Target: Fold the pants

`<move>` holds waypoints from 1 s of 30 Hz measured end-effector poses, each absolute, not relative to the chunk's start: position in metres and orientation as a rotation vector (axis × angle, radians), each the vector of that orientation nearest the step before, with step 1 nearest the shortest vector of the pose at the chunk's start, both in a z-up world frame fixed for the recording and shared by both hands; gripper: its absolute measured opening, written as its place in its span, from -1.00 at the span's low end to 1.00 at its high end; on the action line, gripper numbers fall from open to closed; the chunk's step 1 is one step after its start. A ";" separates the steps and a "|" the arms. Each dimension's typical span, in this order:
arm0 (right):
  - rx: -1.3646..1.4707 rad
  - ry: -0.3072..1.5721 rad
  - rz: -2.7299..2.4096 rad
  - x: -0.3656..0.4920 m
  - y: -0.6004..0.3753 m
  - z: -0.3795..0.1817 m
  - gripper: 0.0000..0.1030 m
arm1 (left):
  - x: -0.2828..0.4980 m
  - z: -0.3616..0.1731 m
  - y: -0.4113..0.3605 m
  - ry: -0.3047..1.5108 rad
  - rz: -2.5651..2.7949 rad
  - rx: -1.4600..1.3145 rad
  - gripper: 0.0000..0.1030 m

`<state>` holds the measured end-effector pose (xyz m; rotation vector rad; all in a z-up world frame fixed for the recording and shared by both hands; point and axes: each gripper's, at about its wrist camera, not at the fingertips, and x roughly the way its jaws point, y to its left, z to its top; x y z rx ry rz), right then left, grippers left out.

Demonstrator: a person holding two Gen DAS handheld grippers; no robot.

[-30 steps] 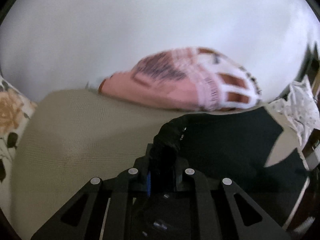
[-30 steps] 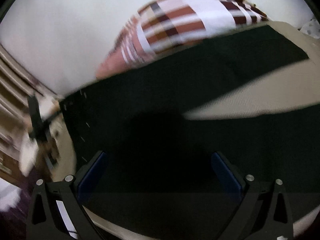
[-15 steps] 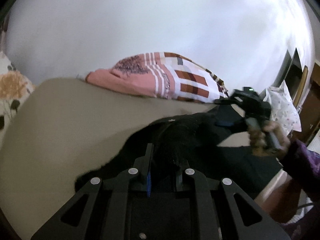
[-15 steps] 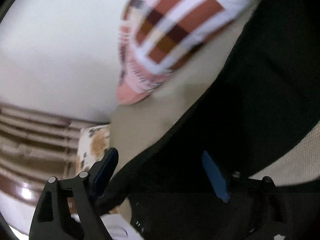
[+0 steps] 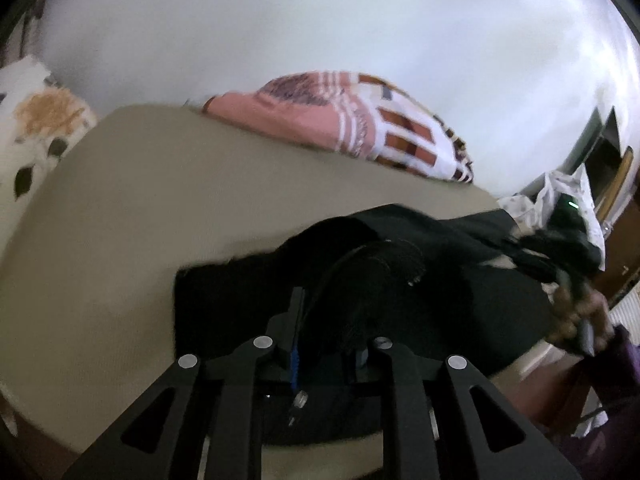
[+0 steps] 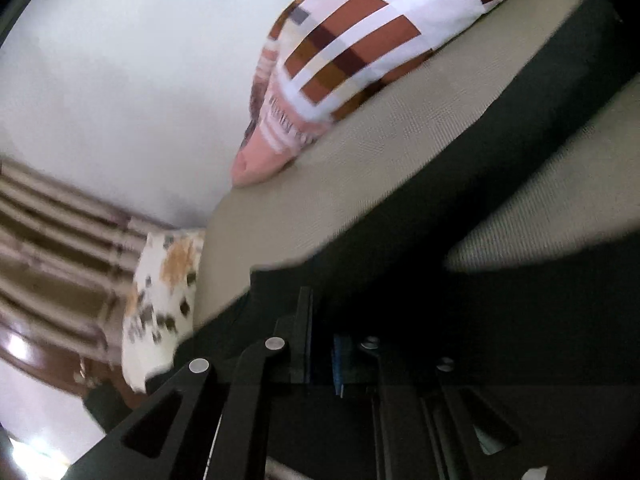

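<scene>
Broadly, the bed (image 5: 168,216) carries everything: a beige sheet, a patterned pillow (image 5: 360,124) against the far wall, and the black pants (image 5: 460,288) spread across its near right part. Both grippers grip cloth, seemingly to carry one edge over for a fold. The left gripper (image 5: 328,320) is clamped on a bunched ridge of pants. The right gripper (image 6: 320,344) has just been closing, its fingers now pinching the fabric edge.

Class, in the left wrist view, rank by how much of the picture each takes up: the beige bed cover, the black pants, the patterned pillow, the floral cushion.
1. beige bed cover
2. black pants
3. patterned pillow
4. floral cushion, cut off by the frame edge
</scene>
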<state>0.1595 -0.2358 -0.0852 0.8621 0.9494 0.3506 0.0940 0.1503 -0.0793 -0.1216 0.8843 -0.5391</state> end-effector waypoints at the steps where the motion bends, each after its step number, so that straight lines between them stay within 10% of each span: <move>1: 0.861 0.955 0.356 0.142 -0.232 -0.086 -0.84 | 0.091 -0.084 0.154 0.901 -0.530 -0.117 -0.65; 16: 0.967 1.148 0.340 0.051 -0.195 -0.175 -0.85 | 0.046 -0.132 0.158 0.963 -0.414 0.076 -0.47; 20: 0.962 1.143 0.342 0.053 -0.193 -0.179 -0.85 | 0.038 -0.129 0.164 0.908 -0.234 0.215 0.51; 30: 0.957 1.100 0.362 0.052 -0.191 -0.180 -0.81 | 0.022 -0.071 0.191 0.757 -0.172 0.000 0.64</move>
